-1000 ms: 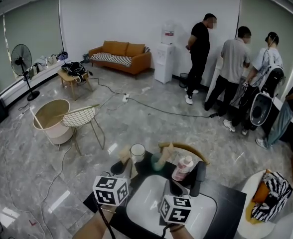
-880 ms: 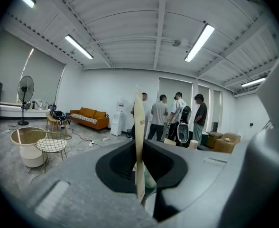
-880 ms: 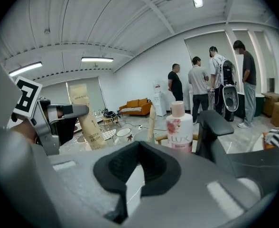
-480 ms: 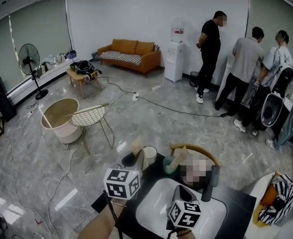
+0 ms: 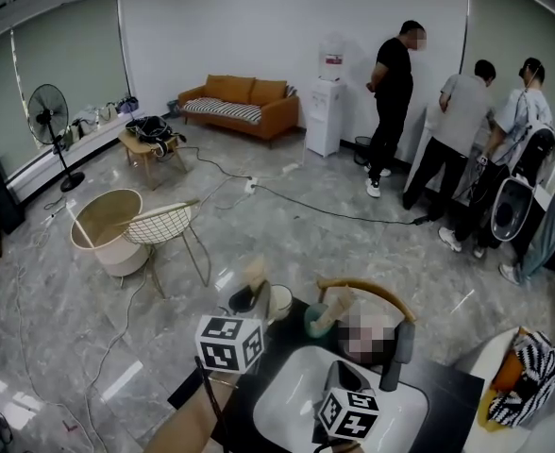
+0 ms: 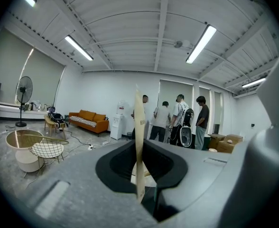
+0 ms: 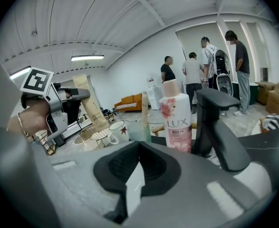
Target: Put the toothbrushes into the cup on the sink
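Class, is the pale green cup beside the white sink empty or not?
Not empty: a slim beige cardboard box stands in the pale green cup, rising well above its rim.

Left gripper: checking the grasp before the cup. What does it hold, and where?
The left gripper pinches a beige toothbrush pack near one end.

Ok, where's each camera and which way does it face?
Head view: on the head, looking down at the sink; left gripper and right gripper show.
Left gripper view: on the left gripper, facing the sofa past jaws shut on a toothbrush pack.
Right gripper view: on the right gripper, facing bottle and tap past shut jaws; left gripper and hand show.
All share the sofa.
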The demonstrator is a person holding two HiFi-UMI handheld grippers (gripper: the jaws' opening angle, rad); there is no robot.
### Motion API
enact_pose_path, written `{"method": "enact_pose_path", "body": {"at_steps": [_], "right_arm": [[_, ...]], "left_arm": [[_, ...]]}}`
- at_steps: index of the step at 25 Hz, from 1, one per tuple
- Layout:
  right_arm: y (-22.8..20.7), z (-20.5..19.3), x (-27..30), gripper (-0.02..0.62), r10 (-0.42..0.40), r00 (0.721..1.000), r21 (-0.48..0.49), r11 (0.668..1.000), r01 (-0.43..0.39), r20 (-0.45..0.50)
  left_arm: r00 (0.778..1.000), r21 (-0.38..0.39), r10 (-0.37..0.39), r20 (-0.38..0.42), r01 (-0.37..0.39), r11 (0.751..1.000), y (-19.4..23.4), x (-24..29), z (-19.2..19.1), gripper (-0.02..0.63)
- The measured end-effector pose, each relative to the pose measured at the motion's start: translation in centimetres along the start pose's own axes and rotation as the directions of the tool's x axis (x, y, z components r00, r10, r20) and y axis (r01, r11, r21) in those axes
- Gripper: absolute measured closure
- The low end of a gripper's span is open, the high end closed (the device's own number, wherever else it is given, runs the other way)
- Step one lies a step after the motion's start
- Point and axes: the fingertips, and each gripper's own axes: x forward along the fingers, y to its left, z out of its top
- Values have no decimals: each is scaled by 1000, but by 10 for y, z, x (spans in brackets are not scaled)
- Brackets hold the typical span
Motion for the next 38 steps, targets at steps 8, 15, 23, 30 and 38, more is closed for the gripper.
{"method": "enact_pose_path", "body": {"at_steps": [8,15,23,30,38], "right_arm": [[-7,-5,9,592,-6,1000,7,1000,6,-19],[-14,-12,16,592,-7,999,18,1000,8,-38],[-20,-22,24,592,1,998,27,1000,0,-63],[-28,-30,32,592,0,996,38,999,4,-85],[-31,-35,38,592,6,995,43,999,-2,-102]], "left_arm": [[1000,11,-10,15,9,1000,4,27,4,563],[1000,-2,2,25,-2,1000,12,42,-2,563],[1000,-4,14,23,-14,1000,19,55,-15,563],[1000,-10,24,1,-24,1000,22,67,-32,563],[999,-11,25,-22,-25,1000,24,74,-49,563]]}}
